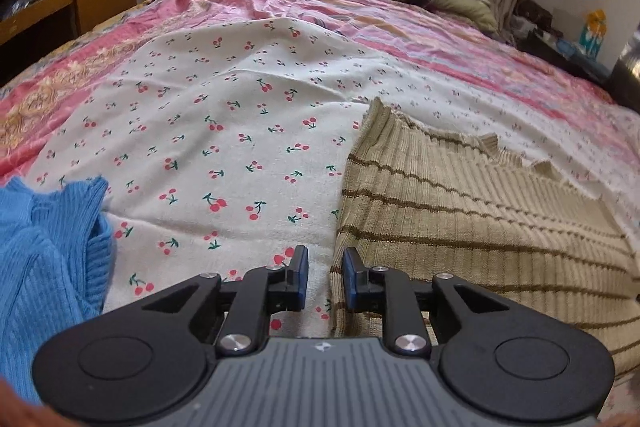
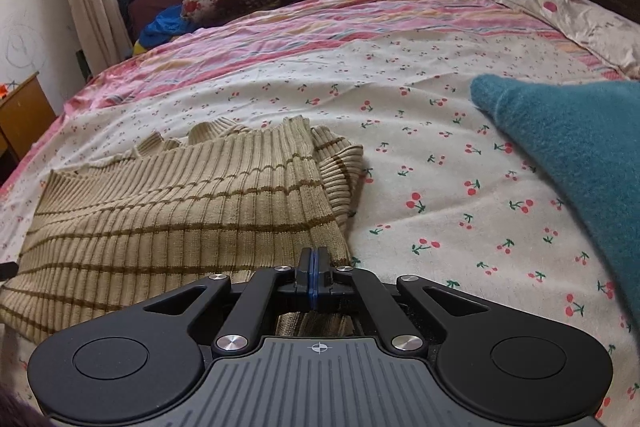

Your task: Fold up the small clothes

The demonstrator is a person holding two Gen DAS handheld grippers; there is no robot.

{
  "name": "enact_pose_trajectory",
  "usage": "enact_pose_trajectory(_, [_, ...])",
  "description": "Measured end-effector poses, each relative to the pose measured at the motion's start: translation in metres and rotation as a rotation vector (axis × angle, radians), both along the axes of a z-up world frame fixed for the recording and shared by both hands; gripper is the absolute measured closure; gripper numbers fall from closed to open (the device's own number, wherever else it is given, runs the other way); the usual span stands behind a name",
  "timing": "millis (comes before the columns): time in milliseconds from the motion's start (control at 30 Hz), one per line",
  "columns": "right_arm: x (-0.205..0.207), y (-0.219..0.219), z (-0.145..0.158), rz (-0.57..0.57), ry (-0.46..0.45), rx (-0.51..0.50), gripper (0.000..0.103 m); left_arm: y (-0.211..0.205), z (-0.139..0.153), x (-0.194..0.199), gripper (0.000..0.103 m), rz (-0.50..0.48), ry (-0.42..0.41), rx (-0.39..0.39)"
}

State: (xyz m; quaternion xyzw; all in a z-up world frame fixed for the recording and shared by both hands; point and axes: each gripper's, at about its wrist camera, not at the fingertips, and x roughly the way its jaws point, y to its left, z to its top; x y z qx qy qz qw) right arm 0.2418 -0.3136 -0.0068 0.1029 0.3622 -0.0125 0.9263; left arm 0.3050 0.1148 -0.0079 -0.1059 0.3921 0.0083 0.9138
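Striped sweater [image 2: 176, 203]: beige ribbed knit, lying flat on the bed's cherry-print sheet [image 1: 208, 131], one side folded over.
Left tool [image 1: 326, 277]: jaws slightly apart, nothing between them, at the sweater's left edge.
Right tool [image 2: 315, 267]: jaws together at the sweater's near right edge; whether they pinch the knit, I cannot tell.
Open room: bare sheet beyond the sweater.
Neighbours: blue knit [image 1: 44, 259] left, teal garment [image 2: 572, 155] right, both apart.

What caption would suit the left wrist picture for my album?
Left tool, open and empty, over the cherry-print sheet at the edge of a striped beige sweater; a blue knit lies nearby.
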Motion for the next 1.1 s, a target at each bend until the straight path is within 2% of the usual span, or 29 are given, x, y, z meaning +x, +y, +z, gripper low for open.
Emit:
enact_pose_trajectory(133, [-0.008, 0.0, 0.006, -0.007, -0.027, 0.03, 0.103, 0.003, 0.002, -0.009, 0.075, 0.018, -0.007, -0.05])
enact_pose_trajectory(267, [-0.01, 0.003, -0.002, -0.009, -0.008, -0.018, 0.103, 0.001, -0.006, -0.012, 0.073, 0.013, 0.021, -0.015])
enact_pose_trajectory(467, [-0.012, -0.002, 0.002, -0.032, -0.007, 0.0, 0.103, 0.005, -0.003, -0.017, 0.073, 0.042, 0.013, -0.046])
enact_pose_trajectory(533, [-0.014, 0.0, 0.004, -0.027, -0.011, -0.02, 0.092, 0.006, -0.001, -0.021, 0.073, 0.056, 0.006, -0.054])
enact_pose_trajectory(600, [-0.014, 0.002, 0.003, -0.023, -0.003, -0.045, 0.091, 0.006, 0.001, -0.025, 0.073, 0.059, -0.002, -0.064])
enact_pose_trajectory(733, [-0.01, 0.002, 0.002, -0.029, 0.025, -0.049, 0.092, 0.004, 0.0, -0.027, 0.073, 0.052, 0.005, -0.058])
enact_pose_trajectory(833, [-0.013, 0.005, 0.009, -0.035, 0.014, -0.056, 0.092, 0.004, -0.003, -0.026, 0.073, 0.042, 0.031, -0.051])
enact_pose_trajectory(1100, [-0.013, 0.018, 0.007, -0.006, 0.073, -0.157, 0.091, -0.001, -0.002, -0.029, 0.071, 0.047, 0.047, -0.011])
